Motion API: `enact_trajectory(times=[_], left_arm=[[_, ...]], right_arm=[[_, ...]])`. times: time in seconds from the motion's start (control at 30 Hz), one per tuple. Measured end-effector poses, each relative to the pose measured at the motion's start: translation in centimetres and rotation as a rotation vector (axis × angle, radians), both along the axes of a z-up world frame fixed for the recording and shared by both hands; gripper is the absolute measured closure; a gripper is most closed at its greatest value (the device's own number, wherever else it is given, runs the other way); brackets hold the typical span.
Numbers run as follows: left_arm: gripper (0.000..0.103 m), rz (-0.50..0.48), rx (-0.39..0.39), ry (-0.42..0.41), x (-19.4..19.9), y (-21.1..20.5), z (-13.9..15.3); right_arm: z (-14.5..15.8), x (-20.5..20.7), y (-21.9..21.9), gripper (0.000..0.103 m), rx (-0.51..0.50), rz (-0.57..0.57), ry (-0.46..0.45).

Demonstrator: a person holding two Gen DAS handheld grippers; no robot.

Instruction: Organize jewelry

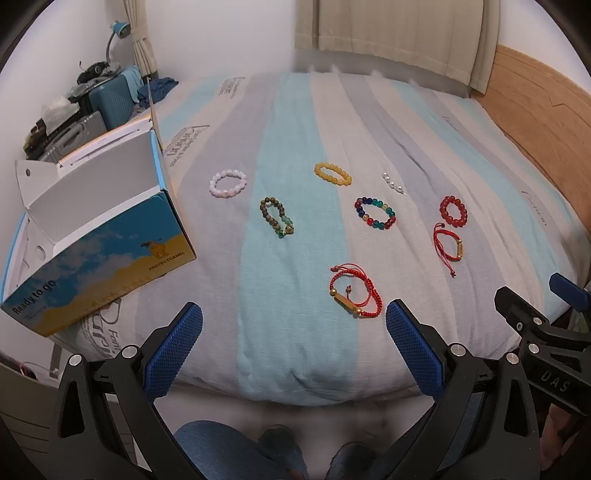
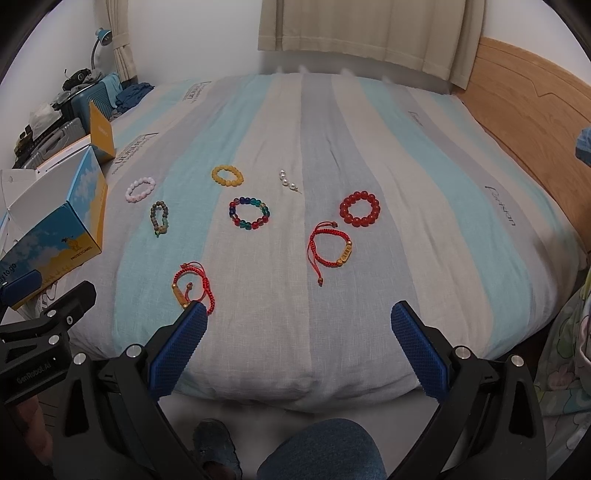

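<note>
Several bracelets lie spread on the striped bed cover (image 1: 295, 122). There are a pink bead bracelet (image 1: 228, 184), a yellow one (image 1: 332, 174), a brown-green one (image 1: 277, 217), a multicoloured one (image 1: 375, 213), a red bead one (image 1: 453, 211) and a short pearl piece (image 1: 392, 182). Two red cord bracelets with gold bars lie nearer, one (image 1: 354, 291) (image 2: 192, 288) close to both grippers, the other (image 1: 447, 248) (image 2: 330, 249) to the right. An open blue and yellow box (image 1: 99, 236) (image 2: 59, 225) stands on the left. My left gripper (image 1: 294, 321) and right gripper (image 2: 299, 319) hover open over the bed's near edge, holding nothing.
A wooden headboard (image 1: 535, 107) runs along the right. Suitcases (image 1: 107, 99) and a blue lamp (image 1: 120, 29) stand at the far left, curtains (image 1: 388, 33) hang behind the bed. The person's knees (image 1: 221, 450) show below. Patterned fabric (image 2: 569, 354) hangs at the right.
</note>
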State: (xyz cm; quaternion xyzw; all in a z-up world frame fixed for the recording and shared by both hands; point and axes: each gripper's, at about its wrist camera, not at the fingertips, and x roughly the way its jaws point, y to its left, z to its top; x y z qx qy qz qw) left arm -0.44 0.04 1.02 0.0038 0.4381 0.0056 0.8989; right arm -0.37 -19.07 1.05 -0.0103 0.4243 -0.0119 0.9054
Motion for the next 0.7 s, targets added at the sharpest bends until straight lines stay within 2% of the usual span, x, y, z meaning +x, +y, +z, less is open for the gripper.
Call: enact_trajectory(times=[0.43, 0.7], left_arm=[[0.006, -0.006, 0.000, 0.007, 0.5, -0.3, -0.3], [0.006, -0.053, 0.001, 0.064, 3.5, -1.0, -2.6]], right_arm=[[-0.1, 0.3, -0.3, 0.007, -0.008, -0.006, 0.002], [-0.3, 4.0, -3.4, 0.007, -0.002, -0.013, 0.033]])
